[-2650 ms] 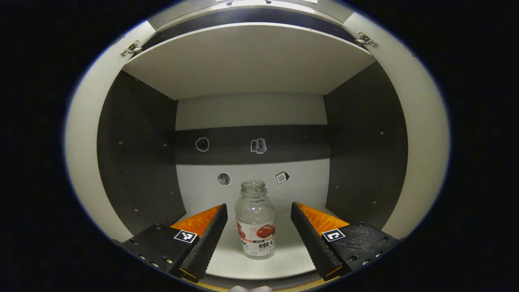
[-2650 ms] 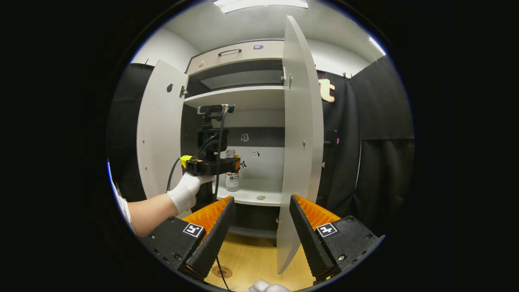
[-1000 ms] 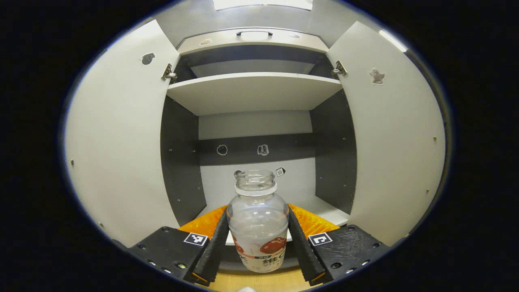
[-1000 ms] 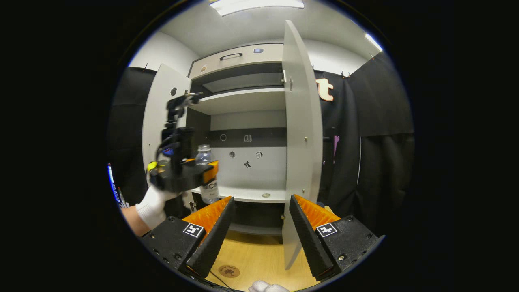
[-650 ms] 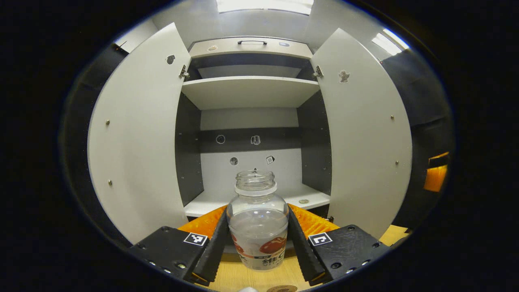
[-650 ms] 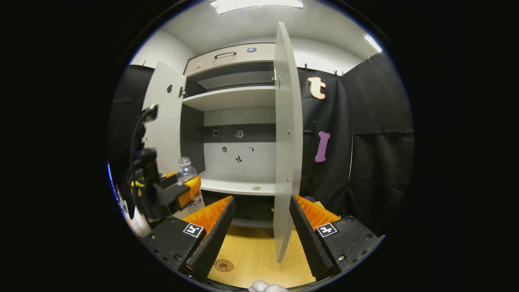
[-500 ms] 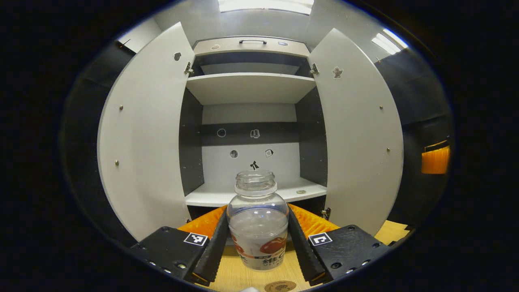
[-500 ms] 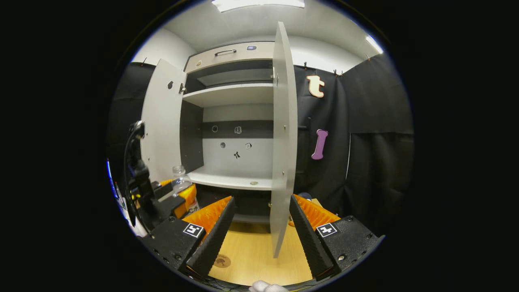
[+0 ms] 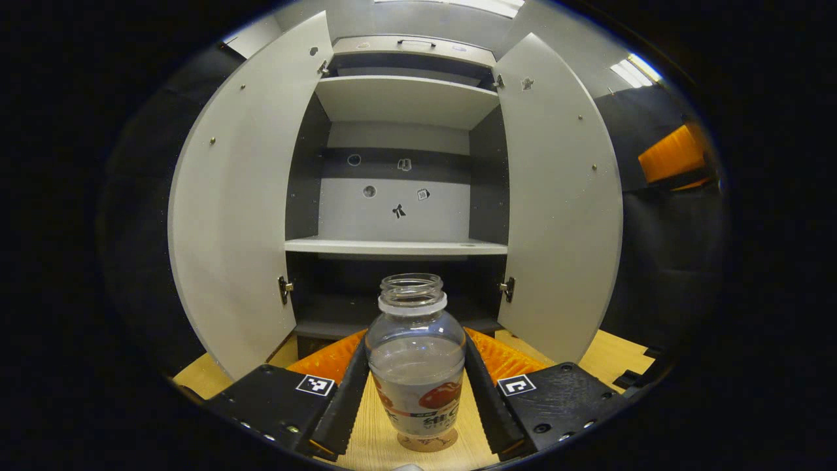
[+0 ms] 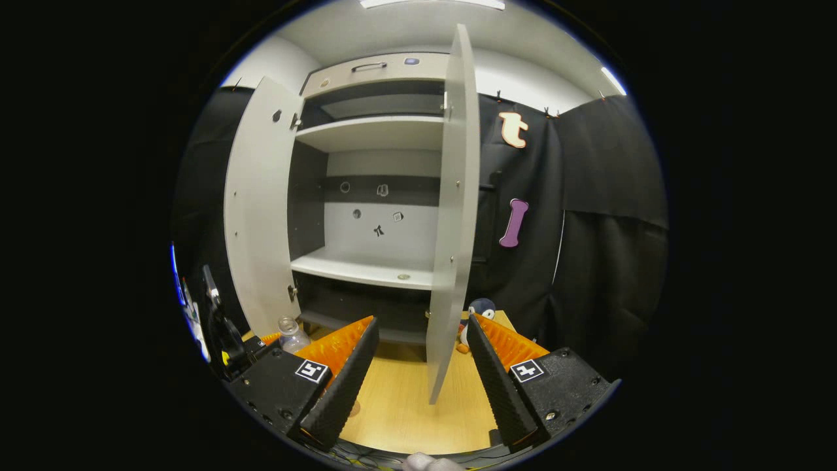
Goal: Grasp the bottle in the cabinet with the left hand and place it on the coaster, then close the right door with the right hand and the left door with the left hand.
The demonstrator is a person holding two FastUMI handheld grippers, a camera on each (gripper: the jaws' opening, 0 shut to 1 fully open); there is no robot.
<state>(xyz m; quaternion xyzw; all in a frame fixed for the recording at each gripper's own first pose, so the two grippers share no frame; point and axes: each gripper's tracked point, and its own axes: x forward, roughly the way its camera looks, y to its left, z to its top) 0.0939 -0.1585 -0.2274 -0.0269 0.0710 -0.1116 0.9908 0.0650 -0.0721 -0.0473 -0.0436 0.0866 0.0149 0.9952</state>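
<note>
A clear, capless bottle (image 9: 416, 356) with a red-and-white label stands upright between the fingers of my left gripper (image 9: 416, 392), which is shut on it. Its base sits on or just above a round brown coaster (image 9: 428, 443) on the wooden table (image 9: 614, 353). The cabinet (image 9: 399, 190) is ahead with its left door (image 9: 242, 196) and right door (image 9: 559, 196) both swung open. In the right gripper view my right gripper (image 10: 418, 386) is open and holds nothing, its fingers framing the edge of the right door (image 10: 451, 216). The bottle top (image 10: 291, 332) peeks out at lower left.
The cabinet's middle shelf (image 9: 395, 246) is bare apart from a small round thing (image 10: 404, 277) near its right end. A small toy (image 10: 476, 313) lies on the table by the right door's foot. Black cloth (image 10: 601, 248) hangs to the right.
My left gripper has lifted the bottle out of the cabinet, drawn it back and lowered it to the coaster on the table. My right gripper stayed open near the right door's edge.
</note>
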